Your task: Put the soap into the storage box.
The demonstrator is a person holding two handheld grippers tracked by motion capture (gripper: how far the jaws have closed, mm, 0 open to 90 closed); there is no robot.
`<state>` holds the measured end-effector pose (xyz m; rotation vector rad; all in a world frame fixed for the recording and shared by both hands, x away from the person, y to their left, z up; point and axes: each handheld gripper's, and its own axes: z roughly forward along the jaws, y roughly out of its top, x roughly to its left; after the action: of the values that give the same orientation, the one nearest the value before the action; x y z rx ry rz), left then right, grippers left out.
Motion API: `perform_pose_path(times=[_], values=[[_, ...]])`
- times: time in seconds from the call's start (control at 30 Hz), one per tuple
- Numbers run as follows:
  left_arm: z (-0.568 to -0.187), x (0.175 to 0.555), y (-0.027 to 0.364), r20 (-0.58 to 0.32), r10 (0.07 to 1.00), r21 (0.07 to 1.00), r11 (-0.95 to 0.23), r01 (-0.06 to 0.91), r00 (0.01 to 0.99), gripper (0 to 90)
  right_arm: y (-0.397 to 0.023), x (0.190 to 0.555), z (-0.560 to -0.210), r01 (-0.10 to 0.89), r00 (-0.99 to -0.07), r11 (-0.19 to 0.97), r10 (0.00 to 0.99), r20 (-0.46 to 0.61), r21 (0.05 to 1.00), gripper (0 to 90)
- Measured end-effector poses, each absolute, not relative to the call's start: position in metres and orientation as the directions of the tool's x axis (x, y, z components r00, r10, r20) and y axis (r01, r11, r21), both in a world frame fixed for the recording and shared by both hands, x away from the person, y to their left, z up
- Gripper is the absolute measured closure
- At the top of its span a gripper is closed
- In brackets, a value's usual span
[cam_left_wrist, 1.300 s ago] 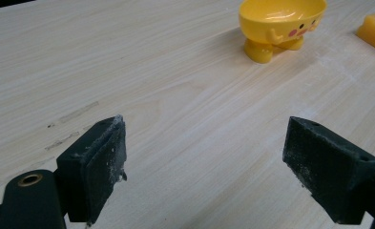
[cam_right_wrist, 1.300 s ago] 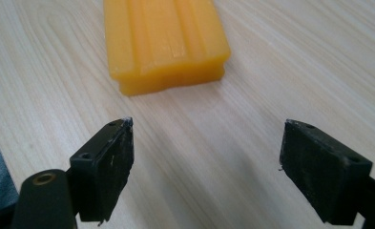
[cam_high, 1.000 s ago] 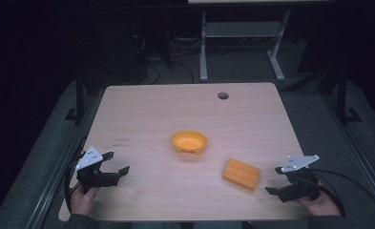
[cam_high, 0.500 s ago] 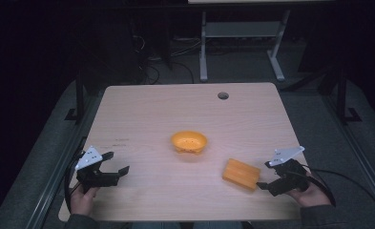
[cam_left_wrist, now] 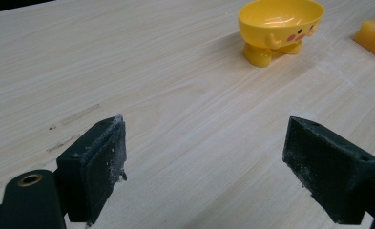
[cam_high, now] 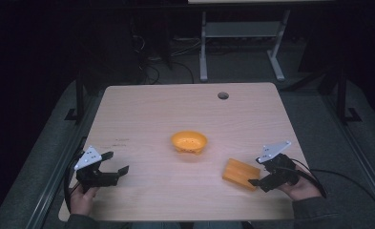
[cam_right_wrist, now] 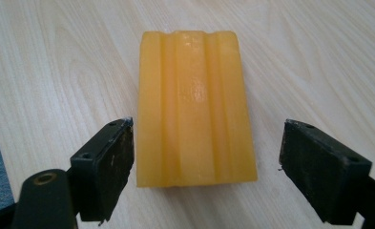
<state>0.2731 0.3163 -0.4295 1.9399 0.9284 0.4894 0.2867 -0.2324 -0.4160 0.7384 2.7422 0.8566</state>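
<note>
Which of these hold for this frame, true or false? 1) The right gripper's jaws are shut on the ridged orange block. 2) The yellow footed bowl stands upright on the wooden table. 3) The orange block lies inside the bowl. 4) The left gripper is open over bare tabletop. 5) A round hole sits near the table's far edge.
1) False. The right gripper is open; its jaws stand either side of the near end of the ridged orange block, with gaps showing.
2) True. The yellow footed bowl stands upright on the wooden table.
3) False. The block lies flat on the table, apart from the bowl.
4) True. The left gripper holds nothing.
5) True. The round hole is there.
</note>
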Motion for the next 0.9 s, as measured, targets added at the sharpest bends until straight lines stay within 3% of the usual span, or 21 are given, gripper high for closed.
perform_pose_path(times=[0.9], values=[[-0.429, 0.273, 0.319, -0.026, 0.768, 0.86, -0.309, 0.406, 0.64, 14.1, -0.2, 0.305, -0.436, 0.388, -0.888, 0.76, 0.46, -0.009, 0.521, 14.6]])
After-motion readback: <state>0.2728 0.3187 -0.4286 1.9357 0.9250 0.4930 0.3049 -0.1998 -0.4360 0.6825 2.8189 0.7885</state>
